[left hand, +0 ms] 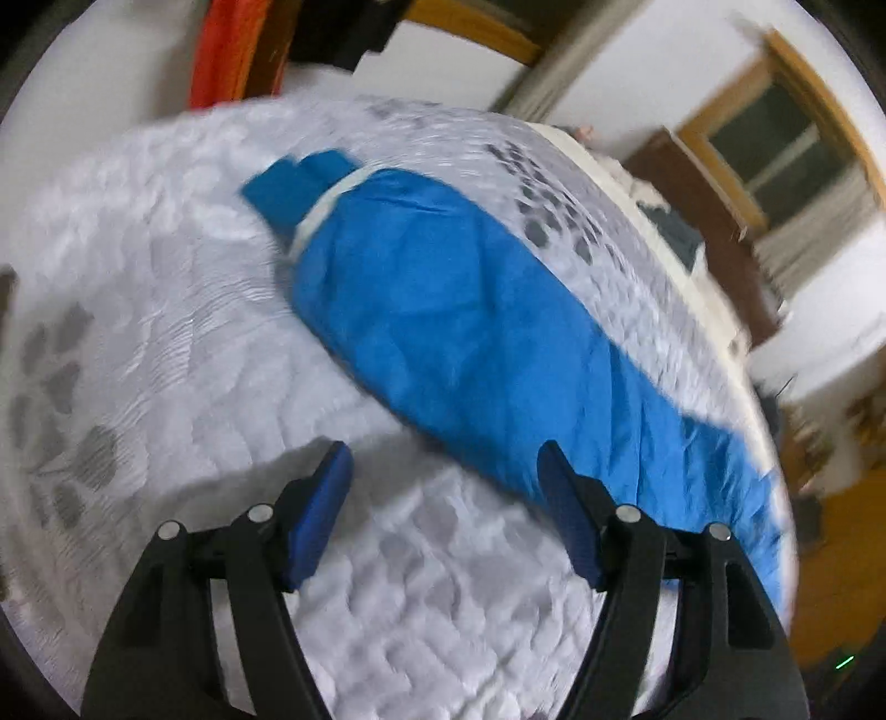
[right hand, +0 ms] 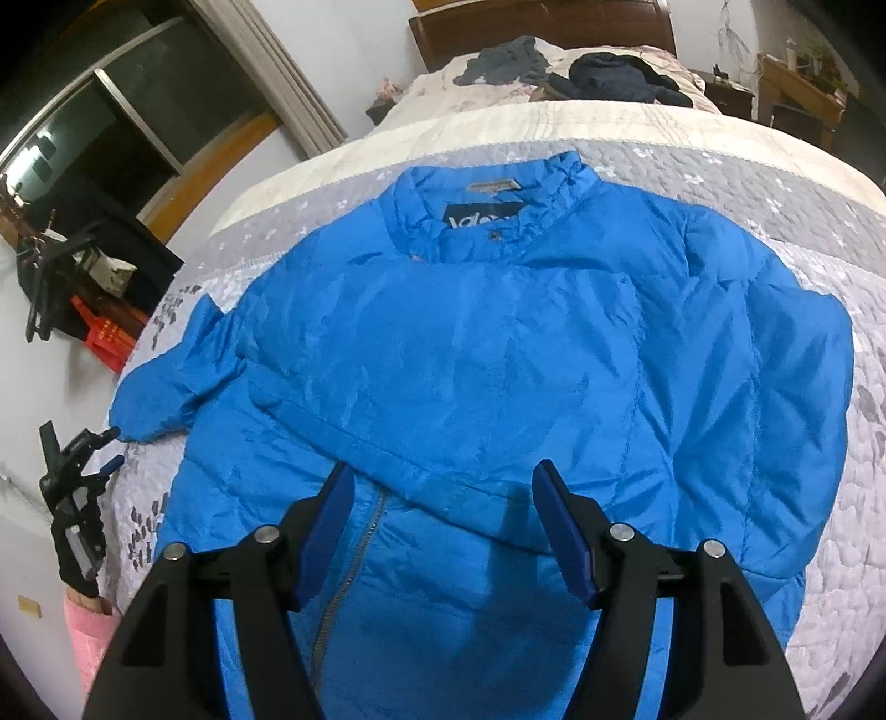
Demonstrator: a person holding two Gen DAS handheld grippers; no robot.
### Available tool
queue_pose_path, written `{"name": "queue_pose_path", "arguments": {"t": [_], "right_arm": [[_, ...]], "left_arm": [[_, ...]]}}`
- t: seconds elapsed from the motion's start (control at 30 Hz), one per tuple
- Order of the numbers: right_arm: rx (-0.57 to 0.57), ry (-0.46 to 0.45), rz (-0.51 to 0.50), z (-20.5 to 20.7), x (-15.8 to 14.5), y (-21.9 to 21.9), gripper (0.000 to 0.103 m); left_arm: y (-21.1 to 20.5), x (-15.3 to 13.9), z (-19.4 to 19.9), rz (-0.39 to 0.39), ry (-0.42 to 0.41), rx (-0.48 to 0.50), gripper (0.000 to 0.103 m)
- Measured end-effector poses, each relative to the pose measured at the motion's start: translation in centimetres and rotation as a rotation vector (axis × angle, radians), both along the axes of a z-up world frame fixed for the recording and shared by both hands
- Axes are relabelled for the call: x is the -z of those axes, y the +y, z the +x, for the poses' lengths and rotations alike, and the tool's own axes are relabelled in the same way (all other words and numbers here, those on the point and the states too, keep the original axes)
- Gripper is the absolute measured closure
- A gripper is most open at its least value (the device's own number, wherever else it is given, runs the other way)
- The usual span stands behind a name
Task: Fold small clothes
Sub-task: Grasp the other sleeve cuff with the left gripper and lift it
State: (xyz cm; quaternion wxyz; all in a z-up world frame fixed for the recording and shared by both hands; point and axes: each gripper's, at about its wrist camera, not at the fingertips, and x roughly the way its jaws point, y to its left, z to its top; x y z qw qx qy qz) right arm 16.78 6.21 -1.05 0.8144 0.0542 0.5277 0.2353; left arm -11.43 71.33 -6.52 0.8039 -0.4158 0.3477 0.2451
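A bright blue padded jacket (right hand: 498,360) lies spread on the grey-and-white quilt (right hand: 830,554), collar (right hand: 487,221) at the far side and zipper (right hand: 354,548) near me. My right gripper (right hand: 443,476) hovers open over its lower front with nothing between the fingers. In the blurred left wrist view, one jacket sleeve (left hand: 459,332) stretches away and ends in a white band and a blue cuff (left hand: 288,188). My left gripper (left hand: 443,459) is open beside that sleeve, its right finger (left hand: 565,509) above the fabric edge. The left gripper (right hand: 108,448) also shows at the bed's left edge, held by a gloved hand.
Dark clothes (right hand: 609,72) and grey clothes (right hand: 504,61) are piled at the head of the bed by the wooden headboard (right hand: 554,22). A red box (right hand: 105,338) and black items sit on the floor to the left. The bed edge (left hand: 720,310) drops off beyond the sleeve.
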Motion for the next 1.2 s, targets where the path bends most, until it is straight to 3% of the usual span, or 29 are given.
{"name": "queue_pose_path", "arguments": {"t": [0.23, 0.37, 0.5, 0.57, 0.67, 0.97, 1.2], "right_arm": [[0.024, 0.001, -0.017, 0.5, 0.6, -0.3, 0.036], [0.019, 0.008, -0.025, 0.5, 1.0, -0.1, 0.036], [0.020, 0.012, -0.029, 0.7, 1.4, 0.0, 0.036], [0.023, 0.014, -0.031, 0.8, 1.6, -0.1, 0.036], [0.026, 0.018, -0.033, 1.0, 1.9, -0.3, 0.036], [0.036, 0.019, -0.030, 1.1, 2.1, -1.0, 0.036], [0.043, 0.015, -0.028, 0.9, 1.8, -1.6, 0.036]], "left_arm": [[2.7, 0.4, 0.9, -0.053, -0.078, -0.031, 0.037], [3.7, 0.4, 1.4, -0.039, -0.114, -0.062, 0.037], [4.4, 0.5, 1.9, -0.001, -0.115, -0.108, 0.050], [4.9, 0.6, 2.0, 0.014, -0.102, -0.132, 0.066], [5.1, 0.6, 2.1, 0.013, -0.100, -0.149, 0.073], [3.5, -1.5, 1.9, 0.102, -0.112, -0.158, 0.090], [1.0, -5.4, 1.5, 0.212, -0.167, -0.129, 0.092]]}}
